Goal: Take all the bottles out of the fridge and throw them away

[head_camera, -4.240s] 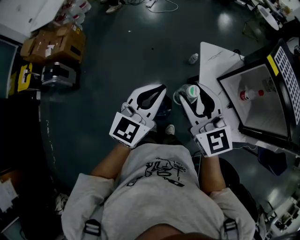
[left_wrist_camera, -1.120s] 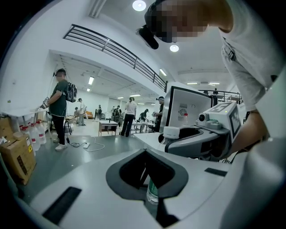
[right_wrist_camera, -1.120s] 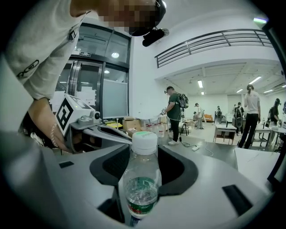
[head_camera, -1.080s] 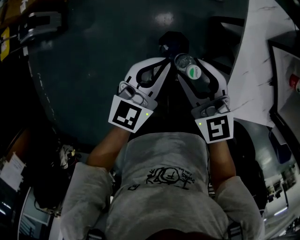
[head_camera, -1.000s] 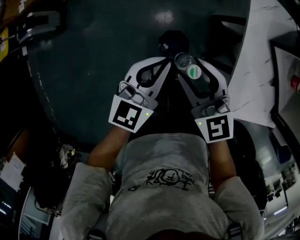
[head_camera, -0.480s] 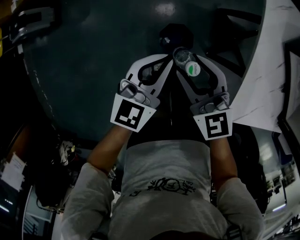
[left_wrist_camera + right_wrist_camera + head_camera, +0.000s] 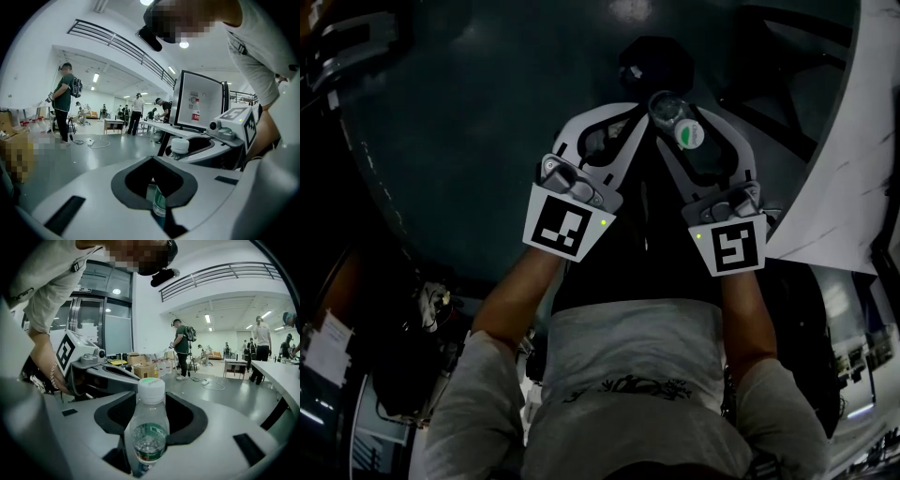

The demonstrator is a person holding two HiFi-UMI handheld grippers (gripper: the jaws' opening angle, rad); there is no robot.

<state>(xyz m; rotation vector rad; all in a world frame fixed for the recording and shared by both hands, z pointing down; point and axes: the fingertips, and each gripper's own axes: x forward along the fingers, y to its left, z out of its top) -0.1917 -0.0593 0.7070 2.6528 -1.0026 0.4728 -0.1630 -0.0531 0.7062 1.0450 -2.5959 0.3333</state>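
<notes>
Bottle (image 7: 149, 427) is clear glossy plastic with a matt plastic cap (image 7: 151, 389), floor (image 7: 487, 112) smooth and glossy, T-shirt (image 7: 628, 361) matt cloth.

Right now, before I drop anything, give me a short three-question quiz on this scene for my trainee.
1. True or false: the right gripper is empty.
2. The water bottle has a cap that is: A red, B white with green, C black.
3. Which gripper has its jaws together?
Key: 1 false, it clamps the water bottle; 2 B; 3 the left gripper.
</notes>
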